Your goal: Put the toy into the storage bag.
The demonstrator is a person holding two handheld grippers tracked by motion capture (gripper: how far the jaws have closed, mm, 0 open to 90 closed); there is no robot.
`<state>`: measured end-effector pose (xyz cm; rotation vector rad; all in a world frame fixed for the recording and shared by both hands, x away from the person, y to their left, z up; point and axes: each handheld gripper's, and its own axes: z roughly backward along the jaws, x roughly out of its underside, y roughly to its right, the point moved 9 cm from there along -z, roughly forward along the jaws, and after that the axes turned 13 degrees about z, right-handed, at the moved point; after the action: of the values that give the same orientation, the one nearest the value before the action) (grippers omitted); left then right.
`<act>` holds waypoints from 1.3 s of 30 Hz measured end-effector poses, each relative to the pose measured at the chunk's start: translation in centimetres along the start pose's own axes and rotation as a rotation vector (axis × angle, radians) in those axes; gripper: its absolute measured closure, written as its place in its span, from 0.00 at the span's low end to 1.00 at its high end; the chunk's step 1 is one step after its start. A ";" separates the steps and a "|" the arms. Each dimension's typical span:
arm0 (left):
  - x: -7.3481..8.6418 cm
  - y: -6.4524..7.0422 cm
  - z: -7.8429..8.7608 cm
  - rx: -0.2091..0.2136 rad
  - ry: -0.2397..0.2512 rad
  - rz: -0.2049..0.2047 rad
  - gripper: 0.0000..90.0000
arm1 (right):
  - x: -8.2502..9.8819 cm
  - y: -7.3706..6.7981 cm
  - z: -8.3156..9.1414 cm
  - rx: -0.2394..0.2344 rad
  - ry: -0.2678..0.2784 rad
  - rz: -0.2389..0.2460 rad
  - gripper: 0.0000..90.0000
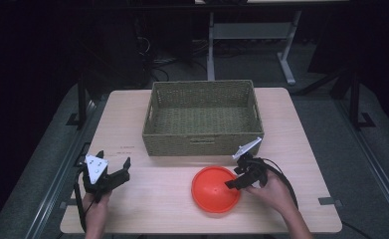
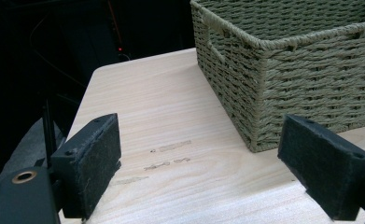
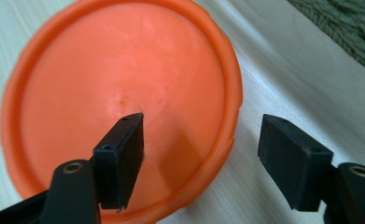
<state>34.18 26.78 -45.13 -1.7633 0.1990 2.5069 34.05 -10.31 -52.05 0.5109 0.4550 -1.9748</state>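
Observation:
An orange round plastic dish (image 1: 211,193) lies on the pale wooden table (image 1: 147,204), in front of the woven basket (image 1: 202,141). My right gripper (image 1: 234,178) is at the dish's right edge, low over it. In the right gripper view the dish (image 3: 124,70) lies close below; one jaw hangs over its inside and the other stands outside its rim over the table. The right gripper (image 3: 201,123) is open, with the pads clear of the rim. My left gripper (image 1: 115,161) rests near the table's front left, open with nothing in it (image 2: 201,128).
The green-grey woven basket (image 2: 311,79) stands at the middle back of the table and has nothing inside; its corner shows in the right gripper view (image 3: 353,28). A person's hands hold both grippers from the front edge. Dark floor and table legs lie beyond.

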 end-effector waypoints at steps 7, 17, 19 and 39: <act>0.0 0.1 0.0 0.006 -0.002 -0.008 0.14 | 0.1 0.2 -0.4 0.007 -0.013 -0.016 0.45; -0.1 0.1 0.0 0.005 0.005 -0.001 0.14 | 0.2 0.1 -0.4 -0.004 -0.029 -0.020 0.59; -0.1 0.1 0.0 0.006 0.007 0.000 0.14 | 0.2 0.1 -0.4 -0.006 -0.027 -0.020 0.63; -0.2 0.0 0.1 -0.001 0.016 0.003 0.14 | -0.5 0.0 1.6 -0.064 0.087 -0.045 0.90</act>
<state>34.20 26.81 -44.91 -1.7852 0.2018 2.4962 33.99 -10.75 -50.40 0.5515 0.5871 -1.9795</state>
